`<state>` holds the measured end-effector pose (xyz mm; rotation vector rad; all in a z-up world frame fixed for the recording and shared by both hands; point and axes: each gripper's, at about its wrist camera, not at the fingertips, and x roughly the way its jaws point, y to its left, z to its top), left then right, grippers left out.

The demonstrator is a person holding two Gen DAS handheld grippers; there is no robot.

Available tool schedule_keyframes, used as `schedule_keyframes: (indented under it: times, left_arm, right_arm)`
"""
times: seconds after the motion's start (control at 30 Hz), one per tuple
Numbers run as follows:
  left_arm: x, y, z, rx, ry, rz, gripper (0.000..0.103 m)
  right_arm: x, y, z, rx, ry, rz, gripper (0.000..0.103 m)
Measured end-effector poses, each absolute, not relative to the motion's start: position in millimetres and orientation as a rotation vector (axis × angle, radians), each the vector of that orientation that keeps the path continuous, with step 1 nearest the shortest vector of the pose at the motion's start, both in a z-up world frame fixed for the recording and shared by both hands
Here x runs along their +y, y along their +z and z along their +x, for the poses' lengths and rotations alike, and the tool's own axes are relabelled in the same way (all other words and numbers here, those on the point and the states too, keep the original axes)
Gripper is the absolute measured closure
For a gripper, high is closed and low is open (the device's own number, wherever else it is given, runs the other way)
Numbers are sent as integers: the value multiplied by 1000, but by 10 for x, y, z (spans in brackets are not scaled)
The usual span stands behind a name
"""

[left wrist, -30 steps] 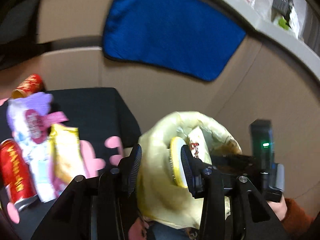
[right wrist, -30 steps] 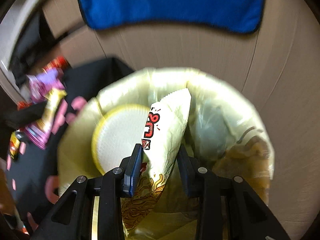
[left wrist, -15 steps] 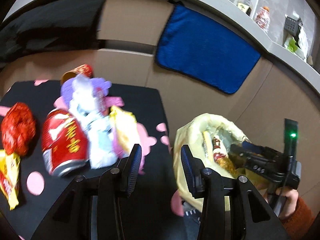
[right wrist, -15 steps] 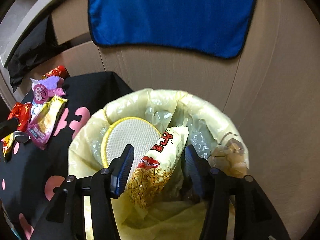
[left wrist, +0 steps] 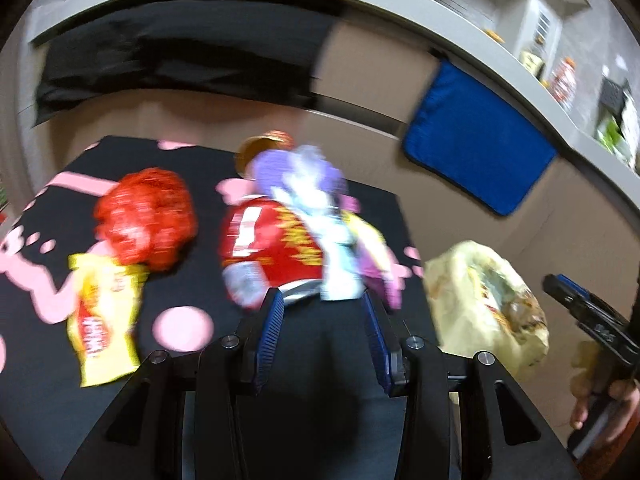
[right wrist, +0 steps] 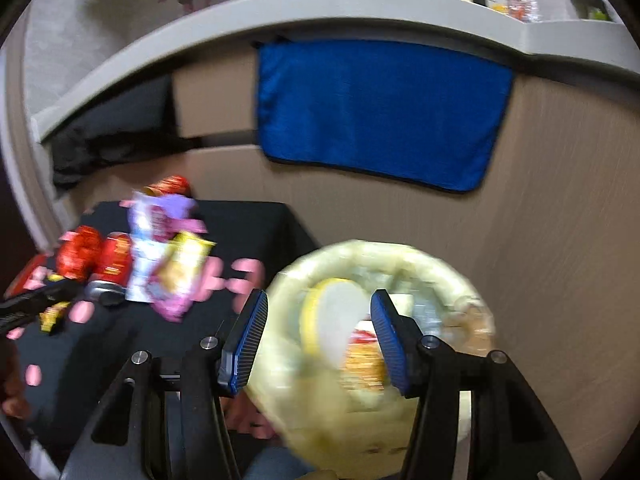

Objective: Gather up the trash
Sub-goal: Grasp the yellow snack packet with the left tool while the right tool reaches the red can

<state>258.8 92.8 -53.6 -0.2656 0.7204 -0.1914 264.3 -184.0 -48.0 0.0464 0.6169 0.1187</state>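
My left gripper (left wrist: 323, 314) is open and empty, just in front of a red can (left wrist: 272, 248) and a white and purple wrapper (left wrist: 316, 208) on the black table (left wrist: 192, 400). A red crumpled net (left wrist: 146, 218) and a yellow packet (left wrist: 102, 320) lie to the left. My right gripper (right wrist: 318, 316) is open and empty above the yellow-lined trash bin (right wrist: 372, 360), which holds a yellow-rimmed disc (right wrist: 336, 312) and a noodle packet (right wrist: 362, 356). The bin also shows in the left wrist view (left wrist: 484, 300).
A blue cloth (right wrist: 380, 112) hangs on the brown partition behind the bin. A grey ledge (right wrist: 360, 4) with bottles runs above it. The table's trash pile (right wrist: 156, 260) lies left of the bin. Both views are motion-blurred.
My left gripper swung left from the bin to the table's trash. My right gripper opened, dropped the noodle packet into the bin and pulled back.
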Motion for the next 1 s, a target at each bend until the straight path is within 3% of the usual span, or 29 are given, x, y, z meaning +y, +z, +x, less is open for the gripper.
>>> schedule_keyframes:
  times: [0.33,0.47,0.97,1.0]
  left_arm:
    - [2211,-700,2392,676,4,-389,61]
    - [2551,-870,2452,709,-13,-458,57]
    - [2555,-1351,2925,899,-2,-541,56]
    - [2523,-1342,2923,890,2,-533,61]
  right_arm:
    - [-956,-575,2642,635,353,48,52]
    - [-695,-677,2643,676,395,7,52]
    - [-731,-920,2681,758,393,36,52]
    - [-728,-927,2687,760,396,37,52]
